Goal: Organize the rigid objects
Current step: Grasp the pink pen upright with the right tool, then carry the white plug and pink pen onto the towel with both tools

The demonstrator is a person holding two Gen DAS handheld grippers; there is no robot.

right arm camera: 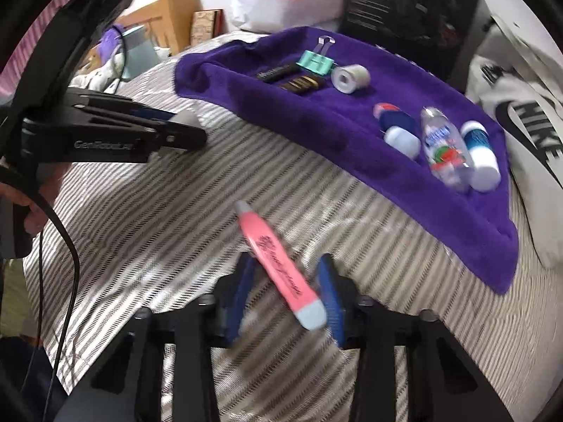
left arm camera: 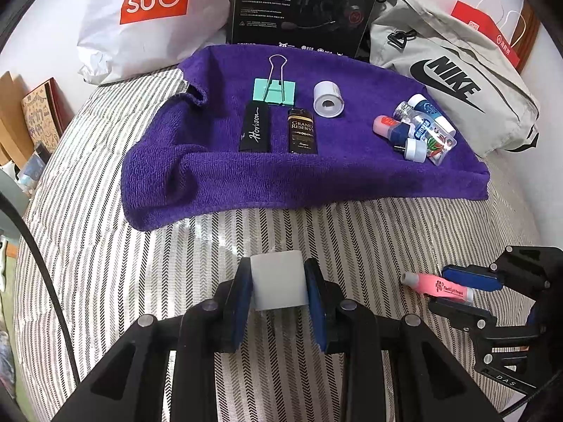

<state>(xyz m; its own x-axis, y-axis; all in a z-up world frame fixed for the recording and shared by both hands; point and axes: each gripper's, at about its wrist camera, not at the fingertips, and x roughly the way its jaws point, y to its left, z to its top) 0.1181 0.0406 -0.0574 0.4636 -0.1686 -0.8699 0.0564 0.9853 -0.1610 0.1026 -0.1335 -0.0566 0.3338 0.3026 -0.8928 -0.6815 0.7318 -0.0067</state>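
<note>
My left gripper [left arm camera: 278,299] is shut on a white block [left arm camera: 278,283] low over the striped bed. My right gripper [right arm camera: 286,292] stands around a pink flashlight pen [right arm camera: 278,263], which lies slanted between the blue pads; it also shows in the left wrist view [left arm camera: 440,286], where the jaws close on it. A purple towel [left arm camera: 218,176] holds a mint binder clip [left arm camera: 274,88], a black Horizon case [left arm camera: 255,128], a Grand Reserve box [left arm camera: 302,132], a white tape roll [left arm camera: 328,99] and a cluster of small bottles [left arm camera: 422,130].
Behind the towel stand a white Miniso bag [left arm camera: 151,17], a black headset box [left arm camera: 302,3] and a grey Nike bag [left arm camera: 450,77]. Cardboard boxes [left arm camera: 31,119] lie off the bed's left side. A black cable [left arm camera: 38,267] runs along the left.
</note>
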